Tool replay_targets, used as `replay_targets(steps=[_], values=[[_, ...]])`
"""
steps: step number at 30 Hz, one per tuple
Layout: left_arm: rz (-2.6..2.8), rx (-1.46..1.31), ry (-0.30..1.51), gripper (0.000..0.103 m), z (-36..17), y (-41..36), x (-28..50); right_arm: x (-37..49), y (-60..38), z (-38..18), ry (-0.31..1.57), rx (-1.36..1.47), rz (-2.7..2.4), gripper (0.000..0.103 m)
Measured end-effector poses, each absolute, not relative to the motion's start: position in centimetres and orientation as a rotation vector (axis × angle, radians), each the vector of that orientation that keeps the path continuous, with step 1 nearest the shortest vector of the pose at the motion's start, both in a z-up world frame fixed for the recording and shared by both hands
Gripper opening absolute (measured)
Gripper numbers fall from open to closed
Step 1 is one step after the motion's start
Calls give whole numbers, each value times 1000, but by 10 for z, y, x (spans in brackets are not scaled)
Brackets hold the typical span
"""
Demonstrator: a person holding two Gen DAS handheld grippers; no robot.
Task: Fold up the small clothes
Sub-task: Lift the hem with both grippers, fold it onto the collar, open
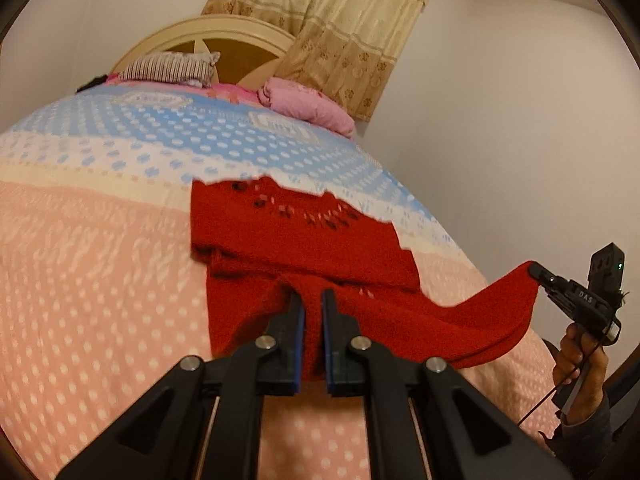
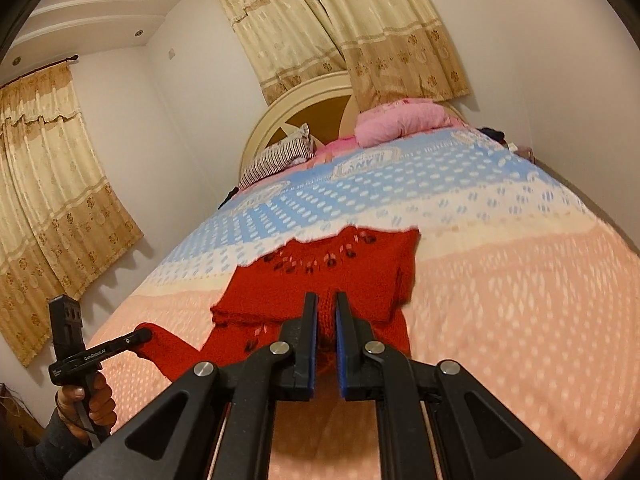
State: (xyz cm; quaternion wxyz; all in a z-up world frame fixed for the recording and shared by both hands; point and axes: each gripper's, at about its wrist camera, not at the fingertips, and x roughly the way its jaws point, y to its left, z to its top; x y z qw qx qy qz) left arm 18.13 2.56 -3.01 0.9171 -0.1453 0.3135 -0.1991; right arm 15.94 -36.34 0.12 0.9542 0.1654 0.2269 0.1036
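A small red knitted garment (image 1: 296, 236) lies partly folded on the bed, also in the right wrist view (image 2: 320, 280). My left gripper (image 1: 312, 296) is shut on its near hem, lifted a little off the bed. My right gripper (image 2: 326, 300) is shut on the other near corner of the hem. Each gripper shows in the other's view: the right one (image 1: 536, 272) at the far right, the left one (image 2: 144, 334) at the lower left. The hem hangs stretched between them.
The bedspread (image 1: 100, 280) is pink with white dots near me and blue and white further off. A striped pillow (image 1: 172, 68) and a pink quilt (image 1: 308, 104) lie by the headboard (image 1: 208, 36). Curtains (image 2: 52, 200) hang behind; a wall (image 1: 500, 140) is to the right.
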Motion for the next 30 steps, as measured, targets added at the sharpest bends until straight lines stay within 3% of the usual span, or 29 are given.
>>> replay_targets(steps=[16,23,30], values=[[-304,-223,581,8,4,27,291,287,-361,45,451,296,152,7],[-261,-189,666,8,-22,26,356,349,-367,31,511,262,90,7],[-232,-126,754,8,-58,7,413,428,-366,-18,621,193,14,7]])
